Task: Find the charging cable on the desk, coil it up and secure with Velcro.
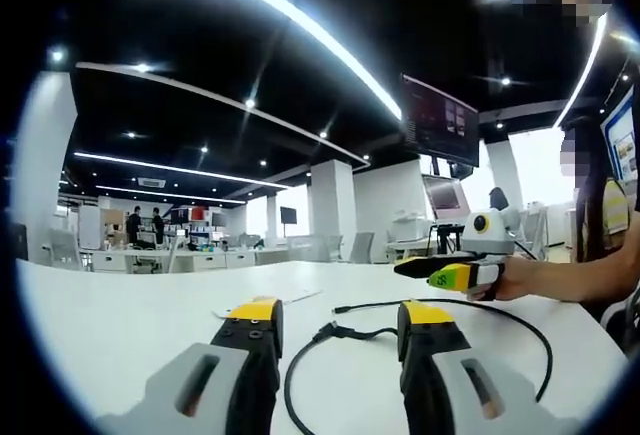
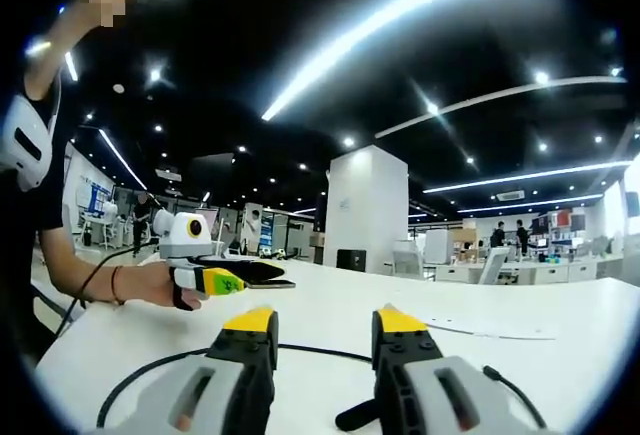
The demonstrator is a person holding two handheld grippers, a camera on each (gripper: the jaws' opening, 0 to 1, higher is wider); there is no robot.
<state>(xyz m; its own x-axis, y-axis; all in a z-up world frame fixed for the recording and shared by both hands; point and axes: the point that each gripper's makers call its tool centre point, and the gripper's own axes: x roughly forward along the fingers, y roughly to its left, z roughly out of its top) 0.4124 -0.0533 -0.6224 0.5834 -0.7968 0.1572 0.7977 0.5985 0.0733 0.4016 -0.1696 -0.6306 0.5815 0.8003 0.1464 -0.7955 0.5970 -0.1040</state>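
Observation:
A black charging cable [image 1: 520, 327] lies loose on the white desk [image 1: 120, 325] in one wide loop. One plug end [image 1: 341, 309] and a thicker end [image 1: 330, 333] rest just ahead of my left gripper [image 1: 340, 315], which is open, with nothing between its jaws. In the right gripper view the cable [image 2: 150, 368] runs across the desk behind my right gripper [image 2: 325, 323], also open and holding nothing; a dark plug end [image 2: 355, 417] lies low between its jaws. Each gripper shows in the other's view, held in a hand: the right gripper [image 1: 452, 273] and the left gripper [image 2: 215, 279].
The desk [image 2: 480, 305] stretches wide and white. A flat white slip [image 2: 500, 330] lies on it, and a small pale scrap [image 1: 222, 312] near the left jaw. A person's forearm [image 1: 560, 275] reaches in along the desk edge. Office desks, pillars and monitors stand far behind.

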